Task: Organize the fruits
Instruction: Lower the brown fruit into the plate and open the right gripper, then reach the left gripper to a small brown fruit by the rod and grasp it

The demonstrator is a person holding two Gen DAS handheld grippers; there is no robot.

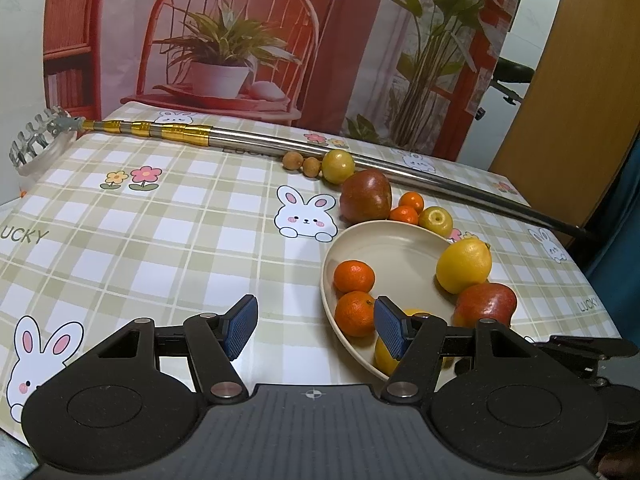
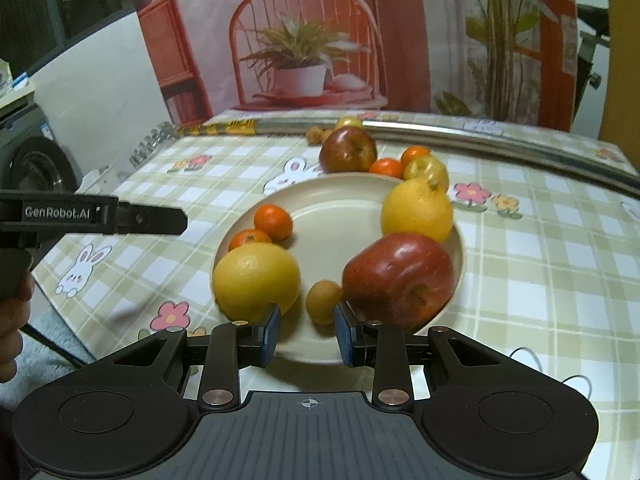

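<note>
Fruit is partly gathered on the beige plate [image 2: 320,184], the landmark for everything here. On the plate, in the right wrist view, sit two mandarins [image 2: 273,222] at its left side, a large yellow citrus [image 2: 256,280] at its near left rim, a lemon [image 2: 416,212] at its right side, a red apple [image 2: 398,276] at its near right, and a small tan longan [image 2: 323,301] at the near edge between the citrus and the apple. By my reckoning that is about half the job. Still off the plate, just beyond its far rim, lie another red apple [image 2: 348,149], two small oranges [image 2: 386,168], a yellow-green round fruit [image 2: 426,169], and farther back two more longans [image 1: 302,164] beside a yellow-green fruit [image 1: 338,166], close against a telescopic metal rake [image 1: 240,140] lying across the checked tablecloth [image 1: 160,220].

The right gripper [image 2: 307,332] hangs over the plate's near edge, jaws parted moderately and holding nothing; the longan sits just ahead of the gap, apparently free of both pads, though motion blur leaves contact uncertain. The left gripper [image 1: 316,332] is spread wide and empty, hovering at the plate's left rim, its right pad in front of the nearer mandarin.
</note>
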